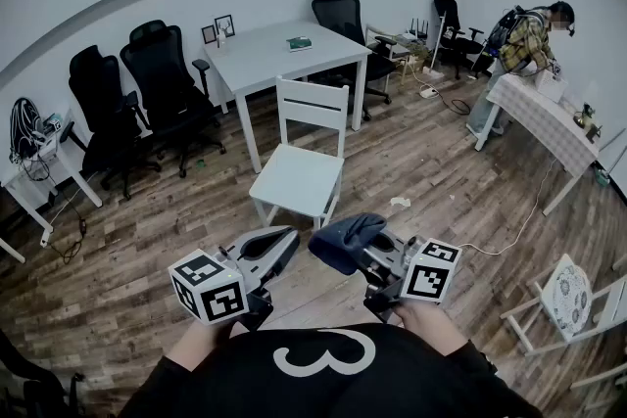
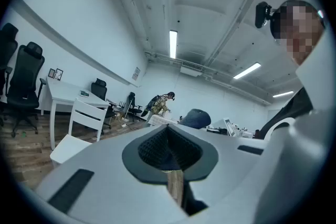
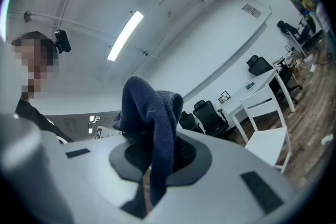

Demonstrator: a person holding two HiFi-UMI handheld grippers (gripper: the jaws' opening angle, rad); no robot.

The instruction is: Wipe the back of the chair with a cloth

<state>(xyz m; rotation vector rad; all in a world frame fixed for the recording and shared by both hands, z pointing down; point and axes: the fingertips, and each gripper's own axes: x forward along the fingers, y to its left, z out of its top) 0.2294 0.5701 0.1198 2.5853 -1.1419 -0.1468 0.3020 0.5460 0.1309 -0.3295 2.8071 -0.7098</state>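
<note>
A white wooden chair (image 1: 299, 173) stands on the wood floor in front of me, its slatted back (image 1: 312, 103) on the far side, toward the white table. My right gripper (image 1: 364, 248) is shut on a dark blue cloth (image 1: 345, 240), which bunches up over the fingertips. In the right gripper view the cloth (image 3: 152, 113) drapes down between the pads, and the chair (image 3: 268, 126) is off to the right. My left gripper (image 1: 281, 244) is shut on nothing and held low beside the right one. The left gripper view shows the chair (image 2: 84, 120) at left and the cloth (image 2: 197, 118) ahead.
A white table (image 1: 284, 49) stands behind the chair. Black office chairs (image 1: 167, 83) line the left wall and the far corner. A person (image 1: 524, 39) leans over a cloth-covered table (image 1: 544, 117) at right. Another white chair (image 1: 568, 299) is at lower right, with a cable (image 1: 514, 230) on the floor.
</note>
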